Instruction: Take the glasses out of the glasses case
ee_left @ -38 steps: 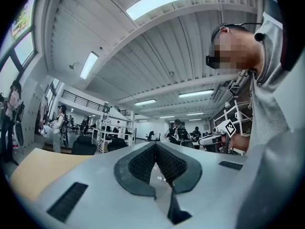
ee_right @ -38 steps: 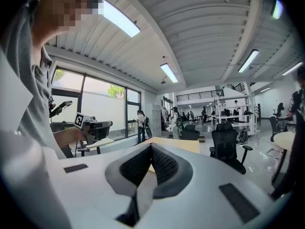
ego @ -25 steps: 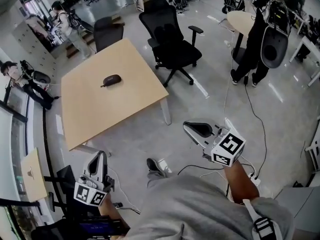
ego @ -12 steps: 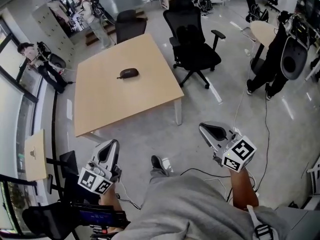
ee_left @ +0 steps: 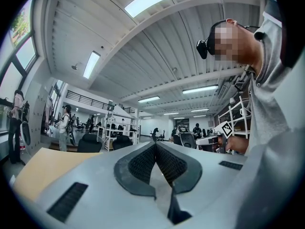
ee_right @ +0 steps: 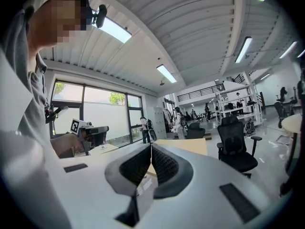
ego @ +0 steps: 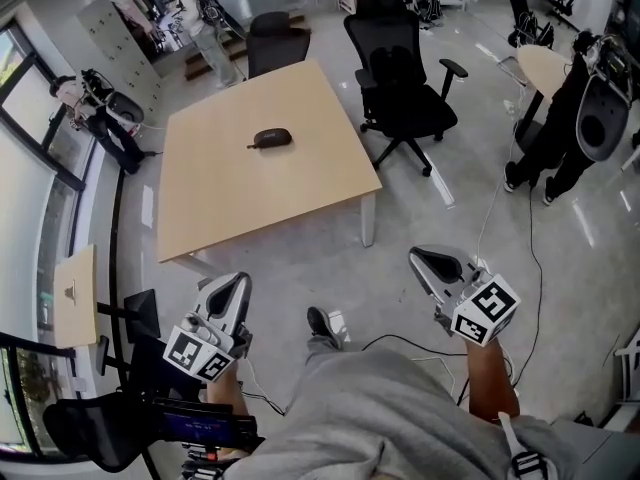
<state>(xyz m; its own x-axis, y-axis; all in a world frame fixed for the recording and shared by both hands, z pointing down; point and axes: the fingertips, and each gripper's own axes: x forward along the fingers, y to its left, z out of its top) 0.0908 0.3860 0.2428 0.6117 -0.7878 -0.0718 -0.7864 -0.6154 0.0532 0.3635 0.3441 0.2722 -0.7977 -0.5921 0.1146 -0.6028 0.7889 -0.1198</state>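
Note:
A dark closed glasses case (ego: 272, 139) lies on the light wooden table (ego: 300, 188) ahead in the head view, far from both hands. My left gripper (ego: 232, 286) is held low at the lower left, well short of the table, its jaws shut with nothing between them (ee_left: 155, 144). My right gripper (ego: 428, 260) is held at the lower right over the floor, also shut and holding nothing (ee_right: 151, 146). The table edge (ee_right: 190, 144) shows beyond the right jaws. No glasses are visible.
A black office chair (ego: 405, 88) stands at the table's far right corner, another (ego: 275, 40) behind it. People stand at the left (ego: 95, 118), back (ego: 205, 23) and right (ego: 560, 118). Cables (ego: 500, 228) run across the grey floor. A small side table (ego: 72, 298) is at the left.
The head view has shifted so the table and case now sit nearer the middle. Both grippers stay low and shut, appearing slightly further right in the frame.

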